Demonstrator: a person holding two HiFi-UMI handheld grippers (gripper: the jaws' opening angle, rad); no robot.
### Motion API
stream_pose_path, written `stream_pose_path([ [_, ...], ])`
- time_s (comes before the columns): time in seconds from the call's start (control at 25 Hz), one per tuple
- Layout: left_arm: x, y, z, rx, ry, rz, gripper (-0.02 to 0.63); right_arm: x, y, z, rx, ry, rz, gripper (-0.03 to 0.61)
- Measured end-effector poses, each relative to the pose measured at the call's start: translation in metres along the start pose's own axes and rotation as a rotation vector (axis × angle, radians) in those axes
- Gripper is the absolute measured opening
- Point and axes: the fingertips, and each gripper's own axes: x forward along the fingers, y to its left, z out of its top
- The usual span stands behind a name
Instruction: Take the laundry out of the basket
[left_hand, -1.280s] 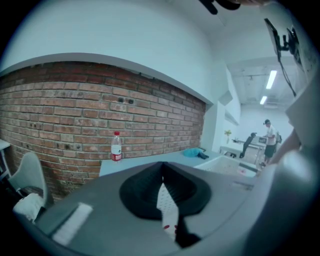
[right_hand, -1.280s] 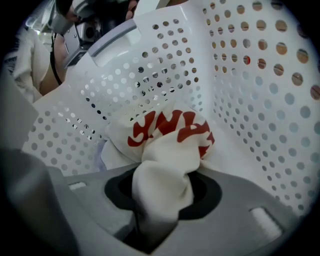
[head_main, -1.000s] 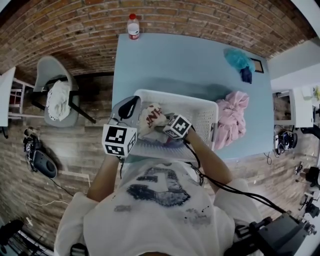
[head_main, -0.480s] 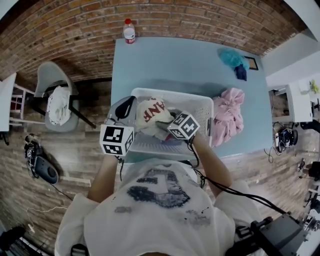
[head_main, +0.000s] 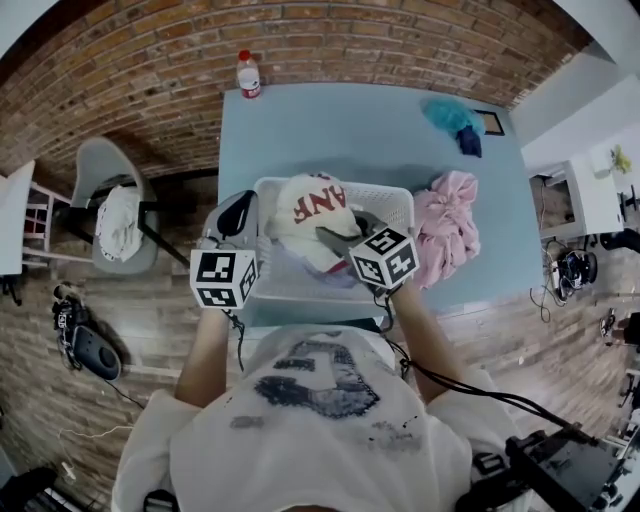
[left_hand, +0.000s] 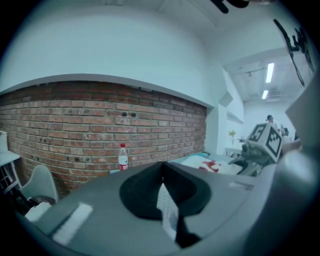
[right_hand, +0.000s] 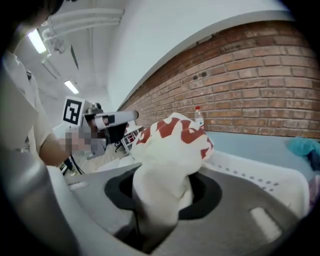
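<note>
A white laundry basket (head_main: 400, 205) stands on the near part of the light blue table (head_main: 350, 130). My right gripper (head_main: 338, 237) is shut on a white garment with red lettering (head_main: 315, 212) and holds it bunched above the basket. In the right gripper view the garment (right_hand: 172, 140) bulges out from between the jaws of that gripper (right_hand: 162, 192). My left gripper (head_main: 243, 212) is at the basket's left side. Its jaws (left_hand: 162, 172) are shut on a thin white perforated strip of the basket's wall (left_hand: 167, 210). More laundry lies low in the basket (head_main: 300, 275).
A pink garment (head_main: 447, 225) lies heaped on the table right of the basket. A teal and dark blue cloth (head_main: 455, 120) is at the far right corner, a water bottle (head_main: 247, 75) at the far left corner. A grey chair (head_main: 110, 200) with a white cloth stands left of the table, by the brick wall.
My right gripper has risen with the white garment, lifting it from low inside the basket to above its rim. The left gripper has stayed shut at the basket's left side, only a little higher.
</note>
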Motion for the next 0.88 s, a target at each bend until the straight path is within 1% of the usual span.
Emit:
stream_pose_path([
  [0.12,0.001,-0.010,0.007,0.006,-0.013,-0.010,-0.008,-0.027,-0.005,0.027,0.043,-0.109,-0.062,0.167],
  [0.28,0.001,-0.018,0.017,0.016,-0.035,-0.020,-0.008,-0.061,-0.010,0.055,0.041,-0.221,-0.145,0.167],
  [0.36,0.002,-0.022,0.024,0.021,-0.047,-0.025,-0.008,-0.077,-0.014,0.066,0.050,-0.267,-0.193,0.167],
  [0.52,0.003,-0.030,0.037,0.028,-0.070,-0.033,-0.008,-0.108,-0.030,0.079,0.105,-0.357,-0.309,0.166],
  [0.68,0.003,-0.035,0.043,0.033,-0.085,-0.052,-0.008,-0.123,-0.032,0.082,0.123,-0.397,-0.364,0.166],
  [0.88,0.003,-0.042,0.045,0.037,-0.091,-0.073,-0.008,-0.131,-0.029,0.082,0.107,-0.405,-0.403,0.158],
])
